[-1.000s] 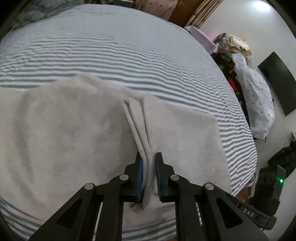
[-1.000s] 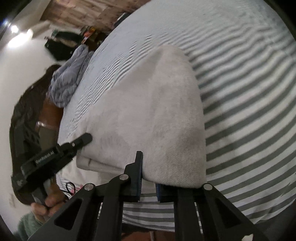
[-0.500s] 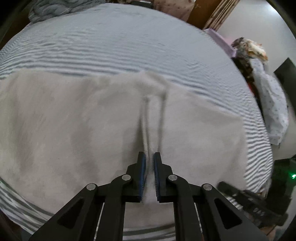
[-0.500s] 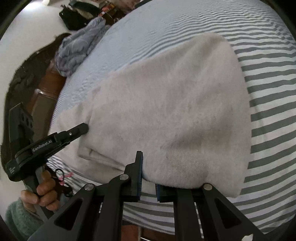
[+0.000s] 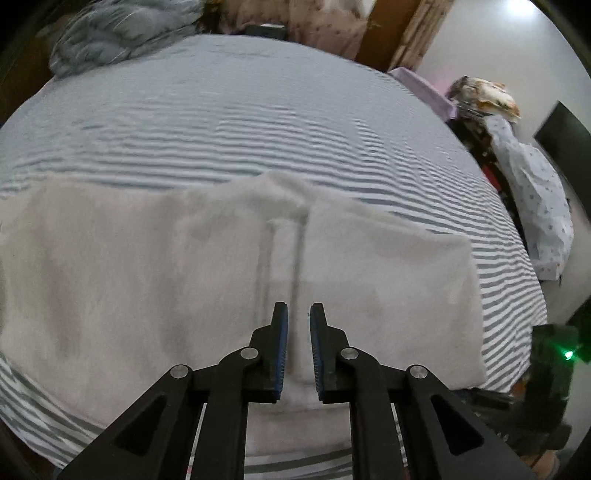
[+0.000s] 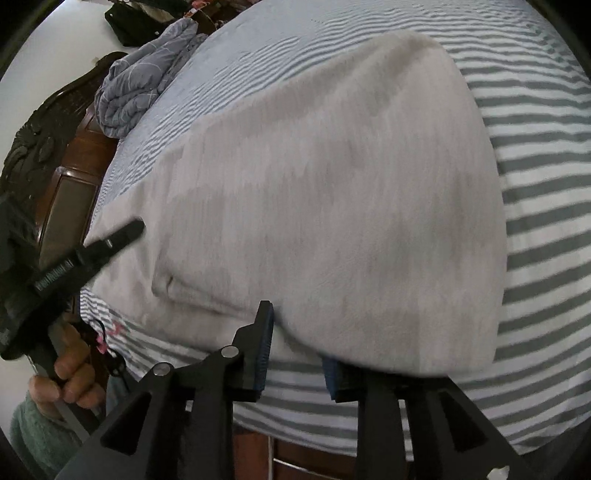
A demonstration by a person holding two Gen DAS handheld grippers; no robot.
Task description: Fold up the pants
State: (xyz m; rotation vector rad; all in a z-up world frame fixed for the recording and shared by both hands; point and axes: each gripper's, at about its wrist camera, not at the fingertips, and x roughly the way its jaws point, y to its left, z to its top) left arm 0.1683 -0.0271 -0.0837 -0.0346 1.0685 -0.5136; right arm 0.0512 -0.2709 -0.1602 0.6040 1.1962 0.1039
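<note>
Light grey pants lie spread on the striped bed, one part folded over the other, with a raised fold ridge down the middle. My left gripper sits over that ridge with its jaws slightly apart, not pinching the cloth. In the right wrist view the pants fill the middle. My right gripper is open at their near edge; the cloth drapes over and hides its right finger. The left gripper shows at the left, held by a hand.
The striped grey and white bed sheet runs far beyond the pants. A bunched blue quilt lies at the far end by a dark wooden headboard. Draped clothes stand beside the bed. The bed's near edge is just below both grippers.
Both grippers have opened and let go of the pants. The left one had been shut on the fold ridge, the right on the near edge. The pants now lie flatter and wider.
</note>
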